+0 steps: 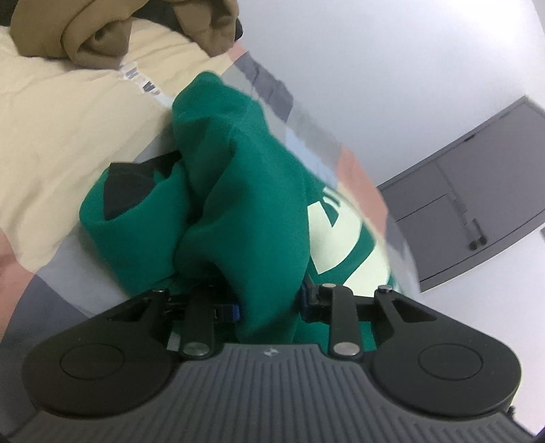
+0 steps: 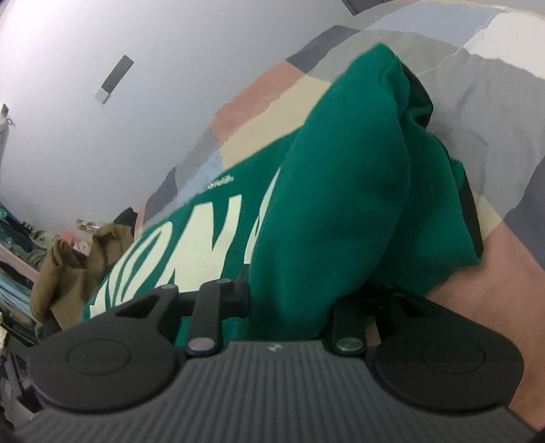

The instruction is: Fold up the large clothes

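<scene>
A green sweatshirt (image 1: 245, 191) with large cream lettering and a black inner lining lies bunched on a patchwork bed cover (image 1: 68, 112). My left gripper (image 1: 269, 306) is shut on a thick fold of the green fabric, which drapes over and hides the fingertips. In the right wrist view the same sweatshirt (image 2: 340, 191) fills the middle, its cream letters to the left. My right gripper (image 2: 299, 300) is shut on another green fold, its fingertips hidden by cloth.
A brown garment (image 1: 112, 30) lies heaped at the far end of the bed; it also shows in the right wrist view (image 2: 68, 269). A grey cabinet (image 1: 477, 204) stands against the white wall. Cluttered shelves (image 2: 13, 245) sit far left.
</scene>
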`<state>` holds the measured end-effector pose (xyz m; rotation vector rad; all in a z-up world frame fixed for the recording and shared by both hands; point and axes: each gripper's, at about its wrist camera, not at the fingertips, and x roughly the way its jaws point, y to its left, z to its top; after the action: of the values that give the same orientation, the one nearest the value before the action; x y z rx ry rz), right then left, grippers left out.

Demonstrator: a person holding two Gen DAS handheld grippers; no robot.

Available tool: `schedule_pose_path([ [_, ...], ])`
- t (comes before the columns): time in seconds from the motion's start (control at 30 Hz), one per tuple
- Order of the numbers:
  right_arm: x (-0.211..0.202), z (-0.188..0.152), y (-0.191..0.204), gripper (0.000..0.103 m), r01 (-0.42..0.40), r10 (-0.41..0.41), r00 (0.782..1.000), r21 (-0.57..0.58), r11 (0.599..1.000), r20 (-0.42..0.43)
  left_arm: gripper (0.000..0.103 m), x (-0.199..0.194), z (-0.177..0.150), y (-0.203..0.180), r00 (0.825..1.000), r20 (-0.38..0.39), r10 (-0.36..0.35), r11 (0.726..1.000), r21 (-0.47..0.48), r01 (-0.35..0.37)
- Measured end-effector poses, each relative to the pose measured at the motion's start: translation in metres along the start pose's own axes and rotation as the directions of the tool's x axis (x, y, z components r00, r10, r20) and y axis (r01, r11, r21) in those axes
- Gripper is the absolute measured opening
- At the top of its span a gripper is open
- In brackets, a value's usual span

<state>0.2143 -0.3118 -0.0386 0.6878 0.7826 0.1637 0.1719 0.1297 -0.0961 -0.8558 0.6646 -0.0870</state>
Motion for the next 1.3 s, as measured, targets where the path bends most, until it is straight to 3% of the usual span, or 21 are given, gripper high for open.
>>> schedule_pose_path([
  [0.17,-0.01,-0.003,-0.007,0.04,-0.038,0.039,0.999,0.095,0.995,0.0,0.043,-0.004,-0.002,0.004,1.0,-0.004,-0.019,0.999,-0.036,0.018],
  [0.23,-0.021,-0.004,-0.018,0.05,-0.046,0.048,0.999,0.14,0.989,-0.013,0.054,-0.005,-0.004,0.005,0.999,-0.011,-0.033,0.996,-0.08,0.032],
  [0.3,-0.022,-0.006,-0.023,0.081,-0.064,0.074,0.996,0.206,0.976,-0.042,0.072,-0.008,-0.006,0.006,0.998,-0.037,-0.042,0.99,-0.135,0.036],
  [0.4,-0.02,-0.016,-0.033,0.089,-0.103,0.135,0.988,0.328,0.939,-0.078,0.091,-0.011,-0.014,0.011,0.996,-0.078,-0.052,0.98,-0.195,0.036],
  [0.57,-0.002,-0.025,-0.043,0.089,-0.086,0.131,0.988,0.414,0.906,-0.083,0.099,-0.002,-0.023,0.03,0.993,-0.096,-0.074,0.938,-0.345,0.037],
  [0.7,0.019,-0.023,-0.037,0.093,-0.108,0.125,0.992,0.439,0.892,-0.01,0.102,0.008,-0.023,0.045,0.988,-0.064,-0.137,0.898,-0.429,0.097],
  [0.8,0.026,-0.02,-0.034,0.093,-0.118,0.109,0.993,0.426,0.897,0.046,0.102,0.01,-0.024,0.045,0.988,-0.038,-0.153,0.888,-0.445,0.12],
  [0.9,0.029,-0.016,-0.033,0.094,-0.159,0.125,0.987,0.452,0.878,0.105,0.102,0.01,-0.026,0.045,0.986,0.008,-0.165,0.876,-0.459,0.151],
  [1.03,0.024,-0.009,-0.033,0.094,-0.272,0.202,0.959,0.457,0.847,0.197,0.102,0.009,-0.022,0.05,0.969,0.075,-0.237,0.826,-0.508,0.242],
  [1.1,0.023,-0.011,-0.027,0.093,-0.272,0.203,0.958,0.424,0.864,0.201,0.102,0.011,-0.02,0.053,0.962,0.097,-0.254,0.801,-0.536,0.265],
  [1.17,0.021,-0.014,-0.028,0.093,-0.233,0.169,0.968,0.4,0.887,0.187,0.102,0.017,-0.015,0.057,0.965,0.096,-0.242,0.797,-0.548,0.255],
  [1.3,0.033,-0.016,-0.029,0.093,-0.196,0.14,0.977,0.409,0.891,0.163,0.102,0.027,-0.013,0.055,0.973,0.1,-0.209,0.793,-0.565,0.228],
])
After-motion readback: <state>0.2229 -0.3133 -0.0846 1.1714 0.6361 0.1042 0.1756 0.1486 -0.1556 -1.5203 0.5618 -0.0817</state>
